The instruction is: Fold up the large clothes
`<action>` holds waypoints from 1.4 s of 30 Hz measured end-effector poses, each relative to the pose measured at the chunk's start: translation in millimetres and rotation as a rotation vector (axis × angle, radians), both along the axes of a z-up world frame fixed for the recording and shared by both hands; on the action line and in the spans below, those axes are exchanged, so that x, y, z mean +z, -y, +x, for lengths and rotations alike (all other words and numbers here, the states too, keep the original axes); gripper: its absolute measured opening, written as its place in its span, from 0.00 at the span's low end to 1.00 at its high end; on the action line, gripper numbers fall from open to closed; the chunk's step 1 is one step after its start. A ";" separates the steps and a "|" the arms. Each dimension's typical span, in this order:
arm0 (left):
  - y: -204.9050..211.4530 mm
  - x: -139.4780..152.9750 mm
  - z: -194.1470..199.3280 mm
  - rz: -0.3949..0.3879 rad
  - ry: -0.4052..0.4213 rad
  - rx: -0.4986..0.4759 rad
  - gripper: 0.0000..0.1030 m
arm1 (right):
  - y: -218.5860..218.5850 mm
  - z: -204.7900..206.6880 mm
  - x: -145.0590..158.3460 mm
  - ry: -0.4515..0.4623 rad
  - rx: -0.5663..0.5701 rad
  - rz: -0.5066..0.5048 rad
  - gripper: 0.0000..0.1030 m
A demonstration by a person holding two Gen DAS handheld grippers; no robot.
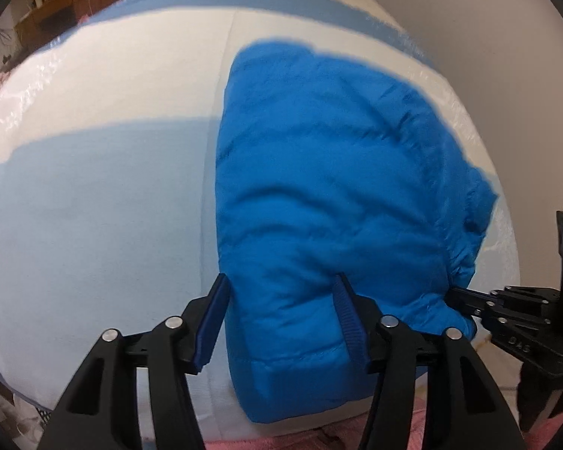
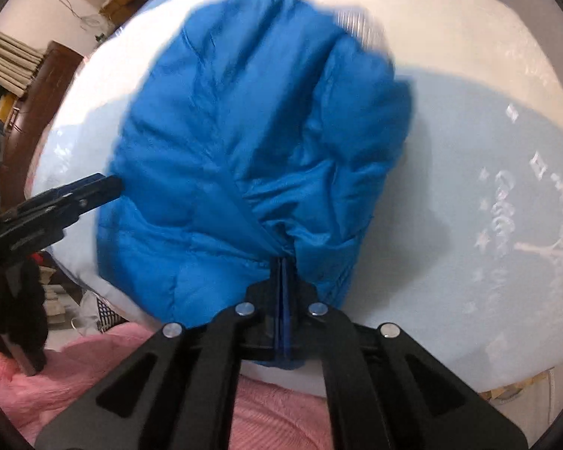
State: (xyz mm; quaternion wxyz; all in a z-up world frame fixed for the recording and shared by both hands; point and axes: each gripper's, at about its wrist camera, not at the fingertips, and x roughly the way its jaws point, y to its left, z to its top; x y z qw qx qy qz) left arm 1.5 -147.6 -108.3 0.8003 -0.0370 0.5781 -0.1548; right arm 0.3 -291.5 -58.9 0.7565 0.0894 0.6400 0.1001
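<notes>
A bright blue puffer jacket (image 1: 330, 187) lies folded on a white and pale blue mattress (image 1: 105, 195). My left gripper (image 1: 281, 285) is open, its blue-padded jaws standing on either side of the jacket's near left corner. My right gripper (image 2: 284, 262) is shut on a gathered edge of the jacket (image 2: 244, 142) at its near side. In the left wrist view the right gripper (image 1: 458, 296) reaches the jacket's lower right edge. In the right wrist view the left gripper (image 2: 105, 185) touches the jacket's left edge.
A pink fluffy blanket (image 2: 75, 367) lies below the mattress's near edge. A white wall (image 1: 488, 37) stands at the right of the mattress (image 2: 488, 206). Wooden furniture (image 2: 37, 105) and shelves stand beyond the far left side.
</notes>
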 end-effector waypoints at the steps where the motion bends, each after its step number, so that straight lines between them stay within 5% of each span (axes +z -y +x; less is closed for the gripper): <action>1: -1.6 8.2 3.4 -0.004 0.022 0.005 0.54 | 0.2 5.5 14.2 0.035 0.004 -0.002 0.07; 5: -1.8 35.9 36.8 -0.012 0.103 0.030 0.54 | -4.5 43.6 46.7 0.150 0.011 -0.036 0.09; 11: 12.5 33.0 95.8 0.003 0.152 0.054 0.54 | -8.5 108.3 31.8 0.190 -0.030 -0.087 0.09; 16: 23.0 -10.0 139.4 0.002 0.042 0.056 0.56 | 0.9 133.4 -13.8 0.127 -0.097 -0.143 0.04; 20: 25.0 -38.7 146.1 0.013 -0.010 0.035 0.57 | 12.7 135.8 -43.4 0.082 -0.142 -0.087 0.00; 25: 28.0 -38.7 136.9 0.050 0.005 0.024 0.57 | 20.1 135.0 -47.7 0.091 -0.172 -0.039 0.00; 28: 20.1 -18.7 124.4 0.048 0.028 0.050 0.54 | 25.8 120.4 -22.8 0.132 -0.192 0.010 0.09; 34: -0.2 28.9 47.3 0.024 0.167 0.025 0.54 | 2.2 58.7 23.4 0.209 -0.077 0.019 0.09; 42: -5.8 -11.8 14.2 0.012 0.074 0.003 0.57 | -11.7 12.7 -11.5 0.162 -0.101 -0.037 0.08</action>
